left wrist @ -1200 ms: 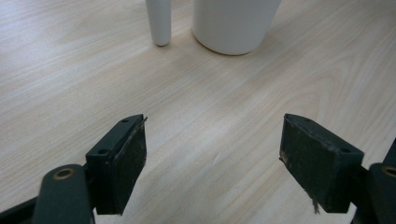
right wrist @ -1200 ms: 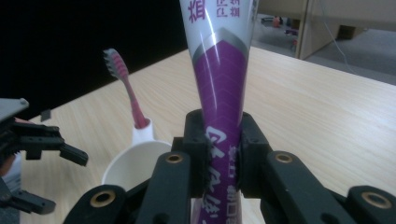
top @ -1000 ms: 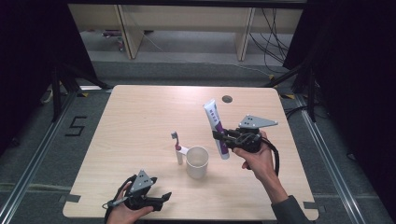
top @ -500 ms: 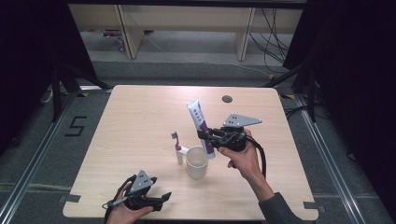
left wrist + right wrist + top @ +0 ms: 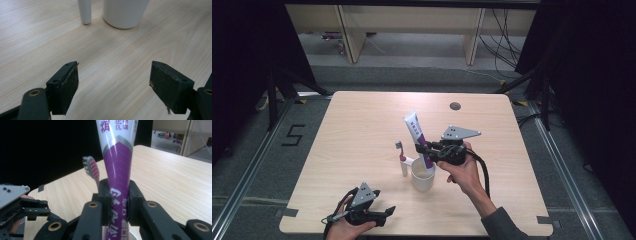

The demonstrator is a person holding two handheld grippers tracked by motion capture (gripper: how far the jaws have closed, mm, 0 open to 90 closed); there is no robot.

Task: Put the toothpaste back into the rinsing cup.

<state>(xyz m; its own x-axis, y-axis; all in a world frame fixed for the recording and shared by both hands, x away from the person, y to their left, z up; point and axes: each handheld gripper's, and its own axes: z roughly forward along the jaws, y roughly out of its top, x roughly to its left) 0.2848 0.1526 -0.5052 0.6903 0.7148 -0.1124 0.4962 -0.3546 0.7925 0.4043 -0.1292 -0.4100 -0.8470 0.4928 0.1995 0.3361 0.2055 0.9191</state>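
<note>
My right gripper is shut on a white and purple toothpaste tube, held upright with its lower end in the mouth of a white cup. In the right gripper view the jaws clamp the tube at its purple part, with the gripper above the cup. A toothbrush with a white handle and red bristles stands just left of the cup; its head shows behind the tube. My left gripper rests open near the table's front edge, its jaws empty, facing the cup and the brush handle.
The light wooden table has a round cable hole at the back. Dark floor and metal rails surround it; shelving legs stand beyond the far edge. The left gripper appears at lower left of the right gripper view.
My right gripper carried the toothpaste tube leftward from beside the cup to over it and lowered its end into the cup. The left gripper stayed put.
</note>
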